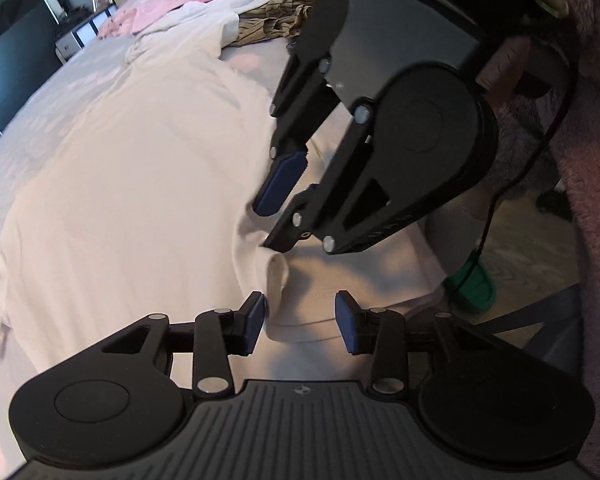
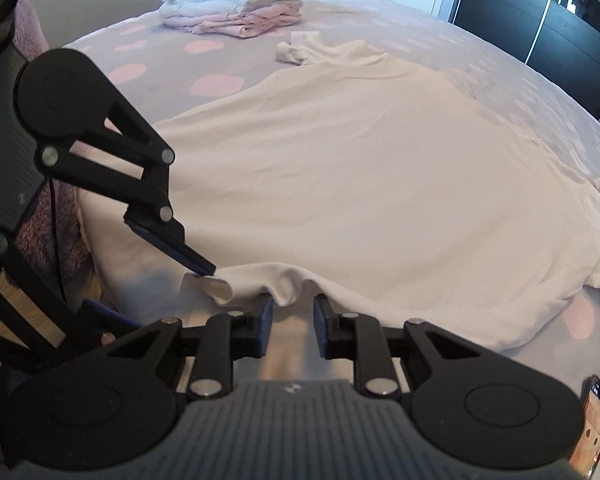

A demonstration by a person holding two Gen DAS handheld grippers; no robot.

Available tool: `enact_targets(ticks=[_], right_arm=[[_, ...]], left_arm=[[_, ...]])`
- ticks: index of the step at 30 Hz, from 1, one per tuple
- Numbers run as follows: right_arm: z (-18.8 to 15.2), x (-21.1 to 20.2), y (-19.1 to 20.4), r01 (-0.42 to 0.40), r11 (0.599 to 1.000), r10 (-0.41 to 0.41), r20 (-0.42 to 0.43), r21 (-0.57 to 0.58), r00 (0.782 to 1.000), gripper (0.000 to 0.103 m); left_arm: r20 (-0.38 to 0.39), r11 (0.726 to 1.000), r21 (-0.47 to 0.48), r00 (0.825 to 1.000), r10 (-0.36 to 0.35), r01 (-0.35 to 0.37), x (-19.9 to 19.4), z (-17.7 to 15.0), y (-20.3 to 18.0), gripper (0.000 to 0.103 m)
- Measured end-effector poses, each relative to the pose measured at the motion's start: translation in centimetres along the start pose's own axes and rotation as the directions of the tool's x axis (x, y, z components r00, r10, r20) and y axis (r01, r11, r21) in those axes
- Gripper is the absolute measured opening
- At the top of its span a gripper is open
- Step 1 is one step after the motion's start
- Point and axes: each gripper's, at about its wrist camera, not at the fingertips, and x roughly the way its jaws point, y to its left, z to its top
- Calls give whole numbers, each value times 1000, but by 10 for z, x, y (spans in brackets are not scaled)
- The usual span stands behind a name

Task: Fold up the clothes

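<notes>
A white long-sleeved top (image 1: 140, 180) (image 2: 360, 180) lies spread flat on the bed. Its near hem is bunched into a small fold (image 1: 278, 276) (image 2: 288, 292) at the bed's edge. My left gripper (image 1: 300, 322) is open, its blue pads apart on either side of the hem and not pressing on it. In the right wrist view the left gripper (image 2: 160, 292) shows at the left with one fingertip over the hem. My right gripper (image 2: 293, 324) (image 1: 276, 216) is also open, its pads a narrow gap apart, with the hem fold just ahead of the tips.
A stack of folded clothes (image 2: 236, 4) stands at the bed's far side. Unfolded garments, pink and olive striped (image 1: 276, 20), are heaped at the other end. The lilac spotted cover (image 2: 160, 72) lies under everything. A fluffy mauve sleeve (image 1: 596, 160) and floor lie beyond the bed edge.
</notes>
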Motion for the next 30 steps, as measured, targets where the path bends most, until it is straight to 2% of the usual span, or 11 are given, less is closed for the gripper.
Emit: enact_targets(ticks=[2,4,8,11,14,16,19,21,23,30], right_arm=[[1,-1,-1,-2,1000,2,2,-1,1000,24],[2,-2,-4,-1,1000,1,0,-3,1000,25],[3,-2,-7,-2,1000,2,-5,14,1000,25],[8,-1,-13,3,1000,-3,0,24,1000,26],[6,-8,-15,10,1000,-10,10,5,1000,27],[6,-12,-13,8,1000,-8,18,-22,1000,33],[4,-18,-5,0,996,3,40,-85,999,33],[2,-20,4,3,990,6,61,-143,998,32],[0,-23,14,8,977,9,79,-212,997,31],[8,-2,30,50,937,-28,70,-346,997,30]], left_arm=[[-7,999,7,999,40,-39,5,1,1,34],[-14,997,11,997,75,-75,9,2,2,23],[5,992,-38,993,120,-119,6,3,11,17],[7,990,-83,994,113,-112,5,3,16,14],[1,987,-145,998,70,-69,2,3,23,10],[-8,966,-260,1000,3,-5,1,0,39,6],[-23,896,-441,998,-59,43,2,-8,64,3],[-26,858,-511,997,-78,53,3,-12,75,2],[-24,833,-549,996,-90,62,3,-14,81,2],[-46,838,-545,996,-77,40,6,-19,80,2]])
